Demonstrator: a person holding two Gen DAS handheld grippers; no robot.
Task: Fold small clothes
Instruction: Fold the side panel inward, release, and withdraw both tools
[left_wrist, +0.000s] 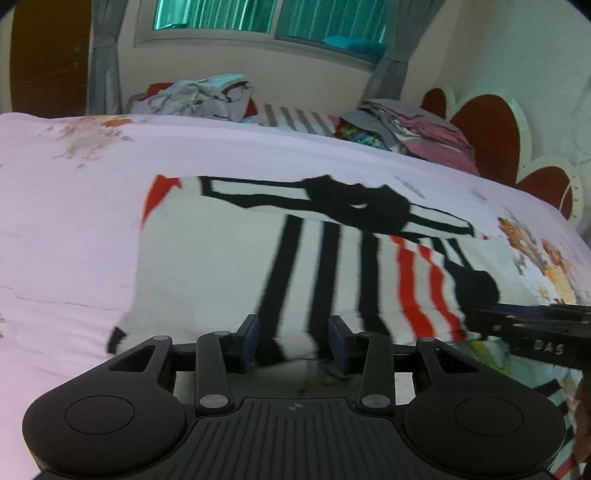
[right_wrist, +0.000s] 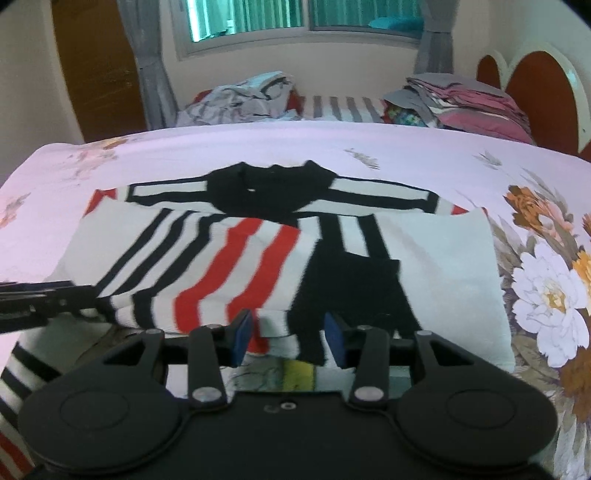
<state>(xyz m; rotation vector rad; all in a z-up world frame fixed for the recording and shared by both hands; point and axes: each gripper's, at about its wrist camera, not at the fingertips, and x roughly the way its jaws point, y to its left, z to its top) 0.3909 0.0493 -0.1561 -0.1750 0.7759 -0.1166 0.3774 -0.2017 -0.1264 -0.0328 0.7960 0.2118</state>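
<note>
A small white sweater (right_wrist: 240, 254) with black and red stripes and a black collar lies on the bed; it also shows in the left wrist view (left_wrist: 229, 258). Its sleeves are folded in and its lower edge is lifted. My left gripper (left_wrist: 293, 343) is shut on the hem, cloth pinched between its blue pads (left_wrist: 251, 341). My right gripper (right_wrist: 290, 339) is shut on the hem further right, with red, white and black cloth between its pads (right_wrist: 336, 338). The right gripper shows at the right edge of the left wrist view (left_wrist: 535, 328); the left gripper shows at the left edge of the right wrist view (right_wrist: 40, 299).
The bed has a pale sheet with flower prints (right_wrist: 550, 288). A heap of loose clothes (right_wrist: 240, 98) and a stack of folded clothes (right_wrist: 465, 101) lie at the far side, under a window with grey curtains. A red scalloped headboard (right_wrist: 543, 85) stands at the right.
</note>
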